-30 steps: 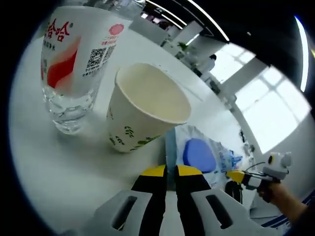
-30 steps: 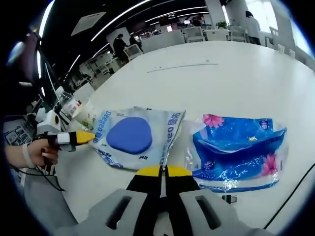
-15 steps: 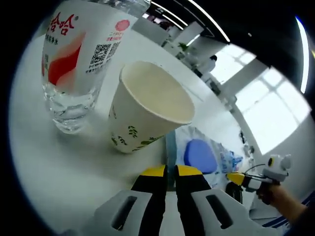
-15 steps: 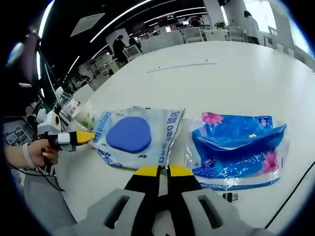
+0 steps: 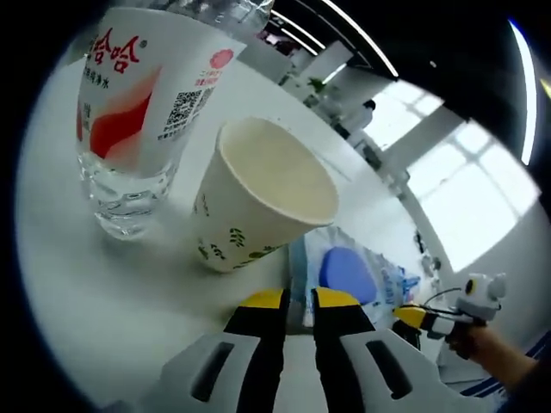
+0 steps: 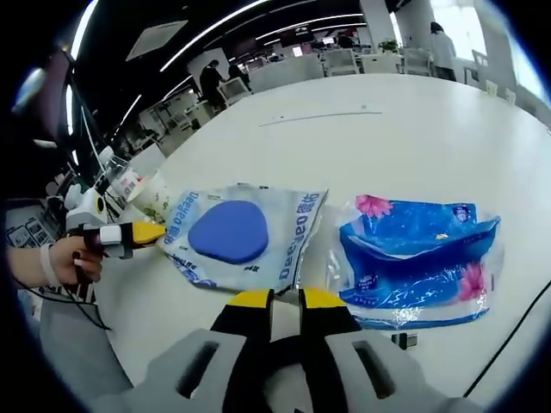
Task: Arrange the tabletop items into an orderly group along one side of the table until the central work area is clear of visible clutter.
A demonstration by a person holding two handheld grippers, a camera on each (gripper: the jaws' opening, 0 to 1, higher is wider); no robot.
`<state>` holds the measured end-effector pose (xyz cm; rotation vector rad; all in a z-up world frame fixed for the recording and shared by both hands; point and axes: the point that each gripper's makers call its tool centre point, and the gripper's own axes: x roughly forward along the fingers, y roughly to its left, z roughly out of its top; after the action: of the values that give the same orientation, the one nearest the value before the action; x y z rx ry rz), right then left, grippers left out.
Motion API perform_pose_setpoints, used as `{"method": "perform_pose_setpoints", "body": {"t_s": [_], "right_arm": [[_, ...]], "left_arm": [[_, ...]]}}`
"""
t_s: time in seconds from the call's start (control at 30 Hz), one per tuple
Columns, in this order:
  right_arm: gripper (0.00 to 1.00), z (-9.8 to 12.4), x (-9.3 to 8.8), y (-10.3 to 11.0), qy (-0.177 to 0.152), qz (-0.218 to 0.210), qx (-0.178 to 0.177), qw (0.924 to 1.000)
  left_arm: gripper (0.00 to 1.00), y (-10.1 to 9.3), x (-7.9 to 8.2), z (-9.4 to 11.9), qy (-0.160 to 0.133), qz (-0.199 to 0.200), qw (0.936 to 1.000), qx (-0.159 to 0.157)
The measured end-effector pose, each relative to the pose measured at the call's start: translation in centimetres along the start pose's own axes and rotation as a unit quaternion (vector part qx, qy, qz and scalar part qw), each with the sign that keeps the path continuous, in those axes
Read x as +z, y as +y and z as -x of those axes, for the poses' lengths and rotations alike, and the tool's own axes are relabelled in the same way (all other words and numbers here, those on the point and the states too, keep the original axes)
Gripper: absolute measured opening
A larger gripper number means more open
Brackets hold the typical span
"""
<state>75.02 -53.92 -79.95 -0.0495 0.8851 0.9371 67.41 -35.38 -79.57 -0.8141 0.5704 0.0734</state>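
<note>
Left gripper (image 5: pixel 295 298): you are holding its jaws slightly parted over the white table (image 5: pixel 103 292), pinching nothing, with the edge of the wet-wipe pack (image 5: pixel 349 274) sitting just beyond the tips at 12 o'clock.
Right gripper (image 6: pixel 284 298): you are keeping its jaws a little apart too, gripping nothing, just short of the same pack's near edge (image 6: pixel 241 237).
Wet-wipe pack: it is lying flat between your two tools; if both of you are closing on it from opposite sides, I judge you are risking a tug that crumples or drags it.
Paper cup (image 5: pixel 258 194): it is standing at 11 o'clock of the left gripper, leaning in this view and looking empty; a sweep of the left tool is likely to tip it.
Water bottle (image 5: pixel 138 112): it is standing just beside the cup at 10 o'clock; a toppled cup may be rolling against it.
Tissue pack (image 6: pixel 417 258): it is lying at 2 o'clock of the right gripper, near the wipes and not touching them; its loose film is liable to snag a jaw.
Cable (image 6: pixel 516 331): it is trailing at 4 o'clock and could be catching on your wrist.
Centre of table: it is carrying both packs, so I judge the grouping unfinished.
</note>
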Motion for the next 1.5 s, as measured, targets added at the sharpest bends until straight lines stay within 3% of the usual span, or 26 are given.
{"method": "perform_pose_setpoints", "body": {"t_s": [0.47,0.53,0.63,0.73,0.93,1.03,1.17,1.4,1.5], "right_arm": [[0.14,2.3,-0.7,0.4,0.001,0.028,-0.002,0.9996],[0.16,2.9,-0.7,0.8,0.002,0.062,-0.002,0.9981],[0.21,3.7,-0.8,1.5,-0.005,0.075,0.004,0.9972],[0.28,4.4,-0.2,2.5,-0.033,0.116,0.026,0.9924],[0.42,5.9,-0.2,3.4,-0.052,0.135,0.045,0.9884],[0.48,6.6,-0.2,3.5,-0.061,0.148,0.051,0.9858],[0.57,8.0,0.0,3.7,-0.071,0.145,0.053,0.9854],[0.78,10.8,-0.7,4.2,-0.075,0.169,0.049,0.9815],[0.85,12.2,-1.4,3.7,-0.076,0.172,0.043,0.9811]], "left_arm": [[0.12,0.4,0.2,1.7,-0.006,-0.004,0.9999,-0.011],[0.17,0.1,0.2,2.4,-0.002,-0.005,0.9999,-0.015],[0.2,-0.9,0.2,3.7,0.001,-0.021,0.9992,-0.033],[0.21,-1.4,0.3,4.8,0.004,-0.056,0.9973,-0.048],[0.25,-2.1,1.3,7.0,-0.01,-0.115,0.9911,-0.066],[0.32,-2.5,1.2,7.9,-0.003,-0.169,0.982,-0.085],[0.43,-2.2,1.4,9.2,-0.004,-0.155,0.9839,-0.09],[0.73,-2.6,2.5,12.3,-0.024,-0.222,0.9708,-0.088],[0.82,-2.7,2.9,14.0,-0.035,-0.226,0.9697,-0.087]]}}
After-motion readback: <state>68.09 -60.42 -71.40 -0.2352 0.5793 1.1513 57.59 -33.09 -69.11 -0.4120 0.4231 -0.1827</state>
